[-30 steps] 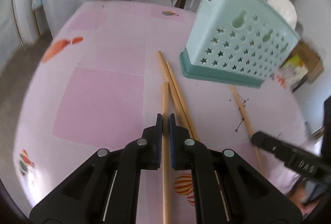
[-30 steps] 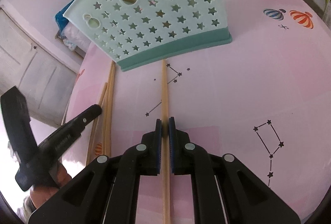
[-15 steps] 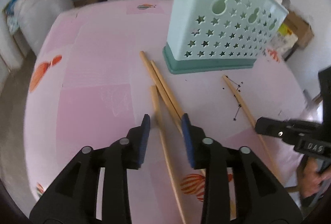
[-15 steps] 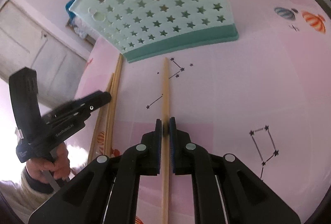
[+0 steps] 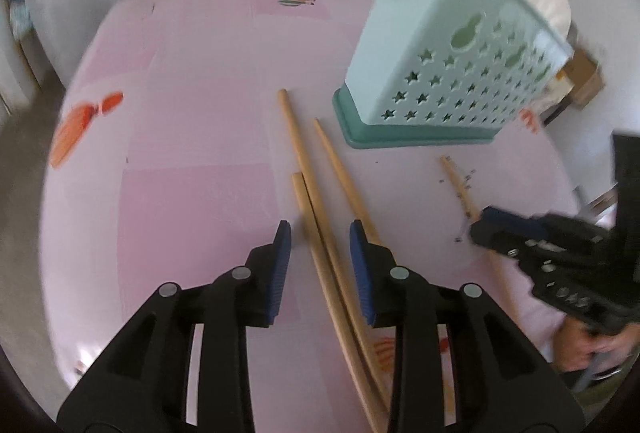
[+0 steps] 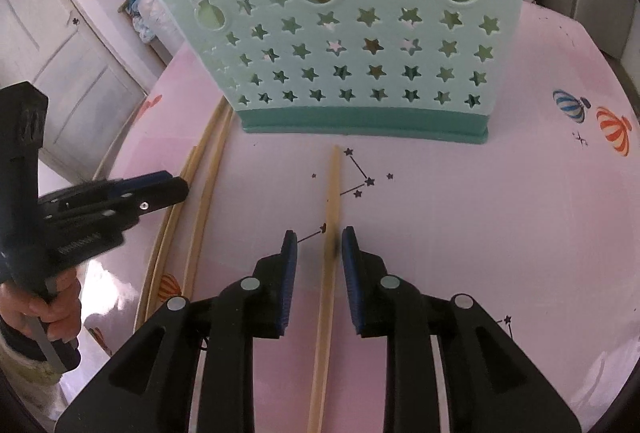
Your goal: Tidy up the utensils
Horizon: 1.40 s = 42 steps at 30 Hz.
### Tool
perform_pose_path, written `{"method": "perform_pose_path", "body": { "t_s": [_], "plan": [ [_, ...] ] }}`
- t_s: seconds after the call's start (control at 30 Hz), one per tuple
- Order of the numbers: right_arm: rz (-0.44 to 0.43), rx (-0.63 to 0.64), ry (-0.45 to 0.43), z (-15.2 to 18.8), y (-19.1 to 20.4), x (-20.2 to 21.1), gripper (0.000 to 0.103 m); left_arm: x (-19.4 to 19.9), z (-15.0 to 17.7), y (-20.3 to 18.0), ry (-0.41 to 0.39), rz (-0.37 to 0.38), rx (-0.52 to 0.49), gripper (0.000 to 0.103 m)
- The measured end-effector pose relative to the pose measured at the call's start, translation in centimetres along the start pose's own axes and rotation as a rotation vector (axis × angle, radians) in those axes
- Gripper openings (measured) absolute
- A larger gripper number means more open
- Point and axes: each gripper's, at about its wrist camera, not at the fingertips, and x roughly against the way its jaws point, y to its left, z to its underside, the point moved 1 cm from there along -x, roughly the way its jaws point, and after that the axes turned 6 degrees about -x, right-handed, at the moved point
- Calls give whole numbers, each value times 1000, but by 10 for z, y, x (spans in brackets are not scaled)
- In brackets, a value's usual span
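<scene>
Left gripper (image 5: pixel 320 241) released, pads apart over the pink bench (image 5: pixel 192 137) — jaws just closed a little, two of the three chopsticks (image 5: pixel 308 177) running between them, neither pressed. Third of that group passing under the right-hand pad. All three flat on the bench, fanned slightly, thin ends towards the mint holder (image 5: pixel 444 73), which stands upright just beyond them.

Right gripper (image 6: pixel 318 241) also released — jaws just been opening, single chopstick (image 6: pixel 332 185) lying between the pads, close against the right one, not clamped. Tip pointing at the holder's dark green base, a short gap left.

Handling, as a judgement: slim wooden sticks, light and stiff, smooth enough to roll or swivel in a two-pad grip. Best taken one at a time, near the middle or a little towards the thick end, pads square across the shaft. The touching pair on the left likely to come up together or scissor apart. Little risk of breakage; main risk a stick pivoting on the way to the holder.

Left view only: near side wall of the holder, the chopstick tips, room clutter behind the bench, and the right gripper from outside with a hand below it. Right view only: broad star-pierced face with three gourd-shaped cut-outs, something brownish behind the middle one, a white door at far left, the left gripper from outside. Holder's opening and contents not clear in either.
</scene>
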Motion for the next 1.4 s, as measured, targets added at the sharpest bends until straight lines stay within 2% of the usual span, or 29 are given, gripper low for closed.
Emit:
{"method": "perform_pose_path", "body": {
  "t_s": [0.17, 0.23, 0.43, 0.67, 0.77, 0.83, 0.97, 1.07, 1.23, 1.4],
  "plan": [
    [-4, -32, -3, 3, -8, 4, 23, 9, 6, 5, -34, -17, -9, 26],
    [4, -31, -6, 2, -6, 1, 23, 4, 10, 4, -22, -53, -26, 24],
    [20, -24, -22, 5, -6, 5, 23, -5, 13, -12, -61, -181, -122, 17],
    [37, 2, -47, -5, 0, -4, 23, -15, 1, -19, -79, -262, -157, 17],
    [91, 56, -82, -8, 9, -9, 18, -20, -5, -17, -93, -275, -130, 9],
    [126, 78, -96, -8, 13, -11, 8, -22, -11, -16, -94, -265, -98, 5],
    [69, 0, -93, -12, 2, -9, 7, -12, -15, -9, -126, -214, -27, 4],
    [24, -36, -137, -12, -6, 5, 7, 10, -17, -10, -176, -172, -7, 4],
    [-43, -92, -230, -9, -17, 41, 7, 66, -16, -22, -295, -143, -38, 4],
    [-91, -130, -315, -3, -26, 76, 7, 133, -20, -39, -463, -72, -56, 4]
  ]
}}
